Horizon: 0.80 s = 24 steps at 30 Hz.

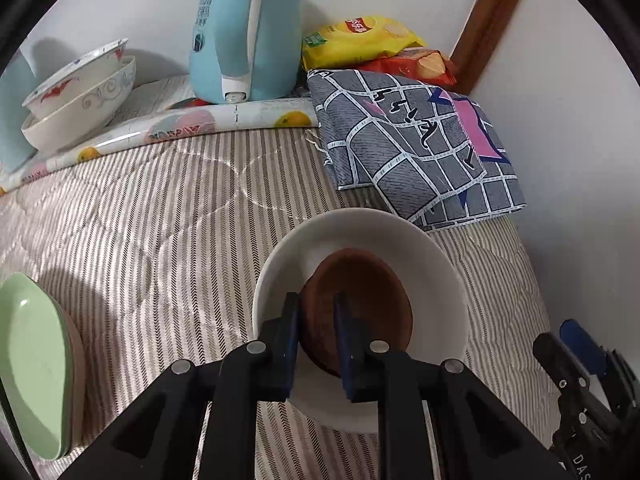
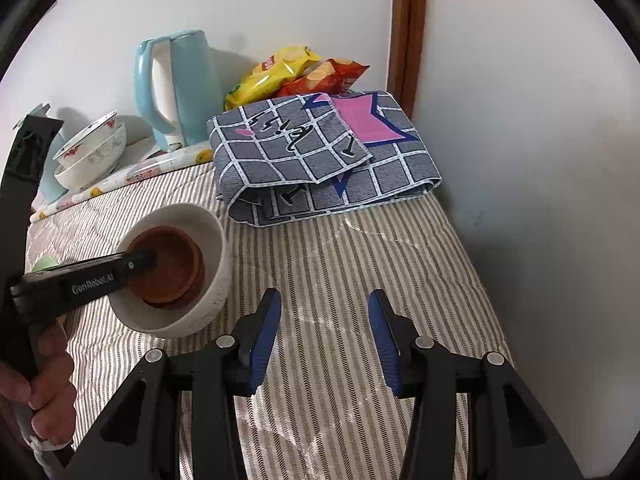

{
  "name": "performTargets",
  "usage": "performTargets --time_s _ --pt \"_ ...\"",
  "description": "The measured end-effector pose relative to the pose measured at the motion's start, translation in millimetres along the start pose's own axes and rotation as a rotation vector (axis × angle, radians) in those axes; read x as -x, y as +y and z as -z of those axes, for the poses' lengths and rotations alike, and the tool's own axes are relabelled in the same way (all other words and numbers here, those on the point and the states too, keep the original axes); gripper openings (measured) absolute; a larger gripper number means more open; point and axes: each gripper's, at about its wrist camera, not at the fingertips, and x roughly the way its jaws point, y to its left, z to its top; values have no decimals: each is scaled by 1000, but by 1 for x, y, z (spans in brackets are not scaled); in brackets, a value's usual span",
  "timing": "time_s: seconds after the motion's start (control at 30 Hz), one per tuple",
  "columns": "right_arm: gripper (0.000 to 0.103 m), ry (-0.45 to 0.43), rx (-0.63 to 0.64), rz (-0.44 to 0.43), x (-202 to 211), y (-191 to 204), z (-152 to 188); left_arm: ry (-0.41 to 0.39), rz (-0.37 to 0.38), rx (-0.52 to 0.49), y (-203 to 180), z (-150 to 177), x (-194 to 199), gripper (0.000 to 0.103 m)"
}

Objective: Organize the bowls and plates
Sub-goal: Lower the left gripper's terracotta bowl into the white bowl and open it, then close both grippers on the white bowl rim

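Observation:
A white bowl (image 1: 360, 240) sits on the striped bedding and holds a brown bowl (image 1: 368, 292). My left gripper (image 1: 318, 312) is shut on the brown bowl's near rim, one finger inside and one outside. In the right wrist view the white bowl (image 2: 208, 240) and brown bowl (image 2: 176, 264) lie at left with the left gripper reaching into them. My right gripper (image 2: 324, 312) is open and empty over the bedding, right of the bowls. Two stacked patterned bowls (image 1: 80, 96) stand at the back left. Green plates (image 1: 32, 360) lie at the left edge.
A blue kettle (image 1: 248, 28) stands at the back on a fruit-print mat (image 1: 192, 124). A folded grey checked cloth (image 1: 420, 140) lies behind the white bowl, with snack bags (image 1: 368, 40) behind it. A white wall (image 2: 520, 160) and wooden frame (image 2: 404, 32) close the right side.

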Motion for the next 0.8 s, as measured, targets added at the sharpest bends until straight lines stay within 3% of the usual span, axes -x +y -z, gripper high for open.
performTargets --time_s 0.2,0.3,0.4,0.6,0.8 --pt "45 -8 18 -22 3 11 -6 -33 15 -2 5 -2 17 17" --pt "49 -16 25 -48 2 18 -10 -60 5 5 11 -5 27 28" --pt "49 -12 28 -87 -3 25 -13 -73 -10 12 19 -6 31 30" --pt "49 19 30 -129 -19 39 -18 -20 -27 41 33 -4 22 29" --pt "45 52 41 -118 -34 48 -21 12 -37 46 37 -1 12 29"
